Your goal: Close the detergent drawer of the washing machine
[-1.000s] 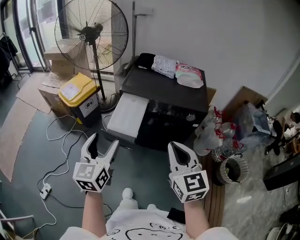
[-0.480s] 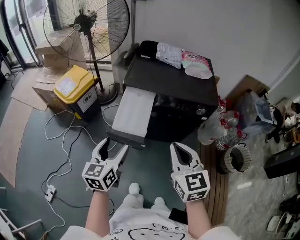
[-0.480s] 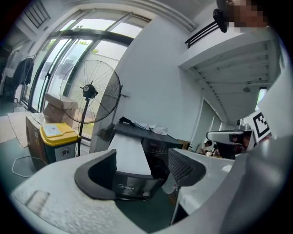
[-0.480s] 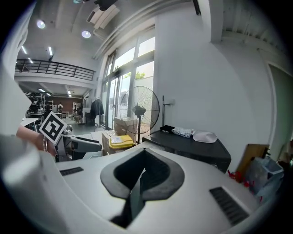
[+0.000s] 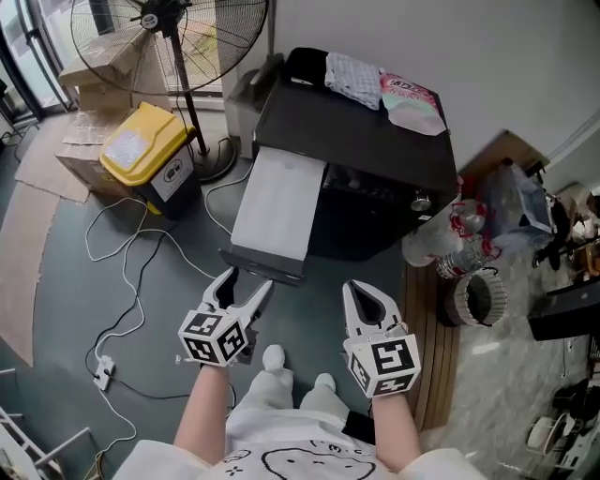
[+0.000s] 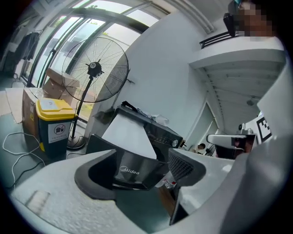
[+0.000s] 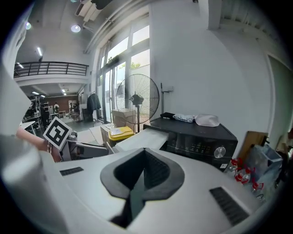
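Left gripper (image 5: pixel 246 281) nearer the one drawer (image 5: pixel 274 208)

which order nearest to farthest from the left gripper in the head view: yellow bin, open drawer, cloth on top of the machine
1. open drawer, just ahead of the left gripper
2. yellow bin, ahead to the left
3. cloth, at the back on top of the machine

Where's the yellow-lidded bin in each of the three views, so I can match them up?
Head view: yellow-lidded bin upper left.
Left gripper view: far left, mid-height.
Right gripper view: small, left of centre.
Shared landmark: the standing fan beside it.
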### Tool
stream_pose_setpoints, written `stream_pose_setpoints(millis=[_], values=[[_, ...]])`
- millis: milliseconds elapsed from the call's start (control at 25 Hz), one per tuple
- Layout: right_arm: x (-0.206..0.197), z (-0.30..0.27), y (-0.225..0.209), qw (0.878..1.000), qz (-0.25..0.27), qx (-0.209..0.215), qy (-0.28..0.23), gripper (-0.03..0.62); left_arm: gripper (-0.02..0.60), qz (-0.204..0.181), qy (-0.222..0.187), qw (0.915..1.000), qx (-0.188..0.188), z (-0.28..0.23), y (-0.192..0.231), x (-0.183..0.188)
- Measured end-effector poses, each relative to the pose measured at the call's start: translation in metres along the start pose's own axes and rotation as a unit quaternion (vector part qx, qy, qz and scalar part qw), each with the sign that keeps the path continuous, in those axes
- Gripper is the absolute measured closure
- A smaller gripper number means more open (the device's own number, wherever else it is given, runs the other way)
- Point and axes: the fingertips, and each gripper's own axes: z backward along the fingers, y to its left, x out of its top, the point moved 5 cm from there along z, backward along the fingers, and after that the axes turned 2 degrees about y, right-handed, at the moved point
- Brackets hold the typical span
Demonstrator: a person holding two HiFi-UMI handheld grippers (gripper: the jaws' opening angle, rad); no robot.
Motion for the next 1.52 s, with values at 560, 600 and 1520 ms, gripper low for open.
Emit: stream_pose_setpoints(millis=[560,600,1520], values=[[-0.017,-0.034,0.009,0.999,-0.005,0.000,0.046,0.600,0.238,0.167,0.011,0.9848,-0.045,-0.035,0.051,-0.061],[-0.018,-0.035,0.009,0.999,-0.002,0.002,0.049,0.600,0.238,0.179,0.009,0.9825,-0.050,-0.037,0.053,-0.065],[-0.040,-0.035,0.013,0.997,0.035,0.011,0.074,0.600,0.236,0.194,-0.060,0.9634,-0.175,-0.063,0.049,-0.078]])
